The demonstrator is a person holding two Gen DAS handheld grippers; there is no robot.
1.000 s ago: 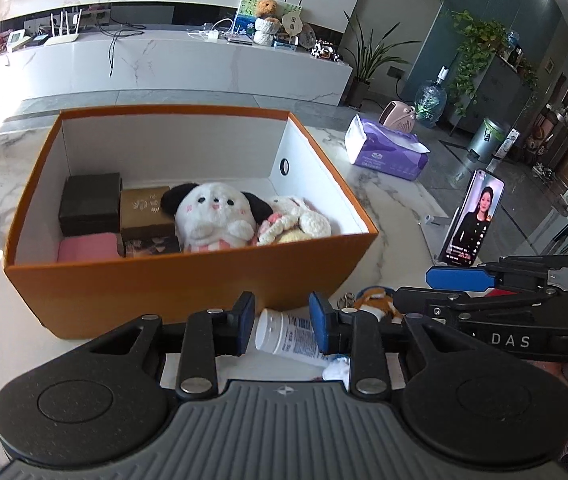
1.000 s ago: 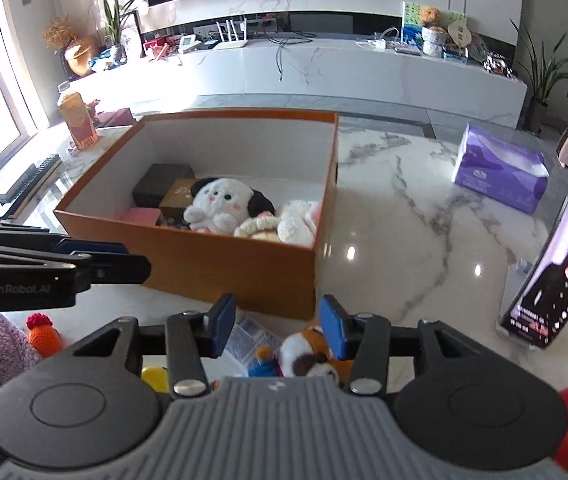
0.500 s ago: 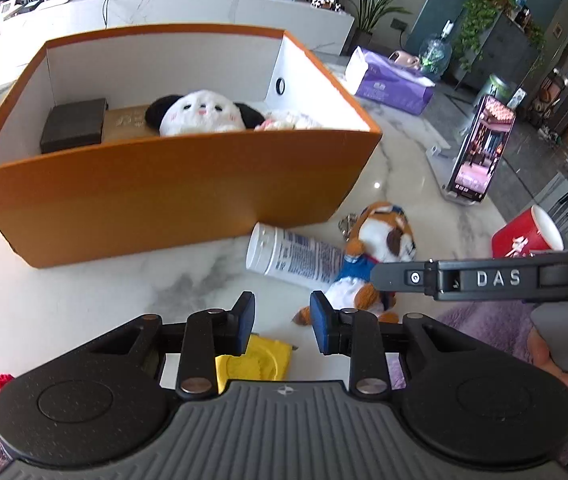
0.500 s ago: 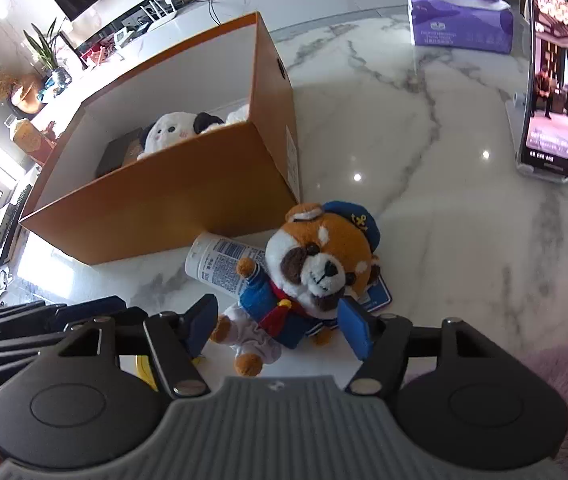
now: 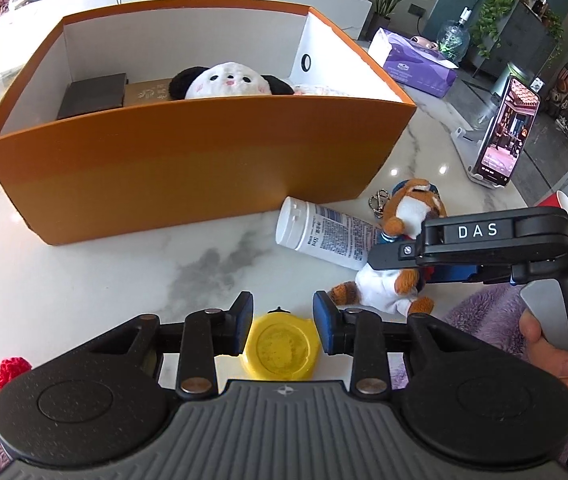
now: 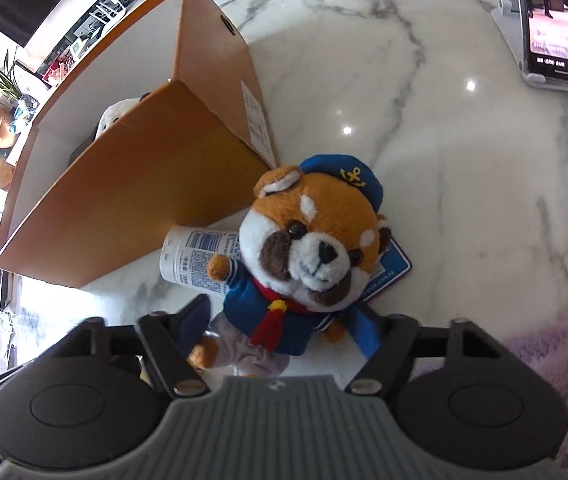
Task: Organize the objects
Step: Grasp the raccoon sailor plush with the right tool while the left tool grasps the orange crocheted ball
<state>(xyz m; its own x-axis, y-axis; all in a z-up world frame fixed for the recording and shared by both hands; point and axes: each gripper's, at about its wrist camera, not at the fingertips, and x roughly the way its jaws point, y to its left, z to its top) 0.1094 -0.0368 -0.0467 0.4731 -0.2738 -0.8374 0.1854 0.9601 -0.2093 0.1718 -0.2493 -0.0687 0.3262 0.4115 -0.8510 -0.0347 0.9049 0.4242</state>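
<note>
Two grippers are at work in front of our landmark, the big orange cardboard box (image 5: 188,168) with white inside walls, which stands on the white marble table (image 5: 84,280).

We see our left gripper (image 5: 282,330) low over the table on the near side of the box, its blue-padded jaws parted around a round yellow lid-like disc (image 5: 282,347) that lies flat. The pads do not press on the disc, so we call this gripper released; its jaws have just been opening a little.

Our right gripper (image 6: 284,332), off the box's near right corner, straddles the lower body of a brown-and-white plush dog in a blue sailor suit and cap (image 6: 307,248). The toy lies on the table just beside that corner. The jaws stand wide on either side of it and have just been opening; we cannot tell whether either pad touches the plush.

A white plastic bottle with blue print (image 5: 323,236) lies on its side against the near wall of the box, partly under the plush dog.

Inside the box we see a black-and-white panda plush (image 5: 226,82), a dark box (image 5: 94,94) and a golden-brown box (image 5: 148,90).

Right of the box, well apart, a phone (image 5: 505,132) leans on a stand.
</note>
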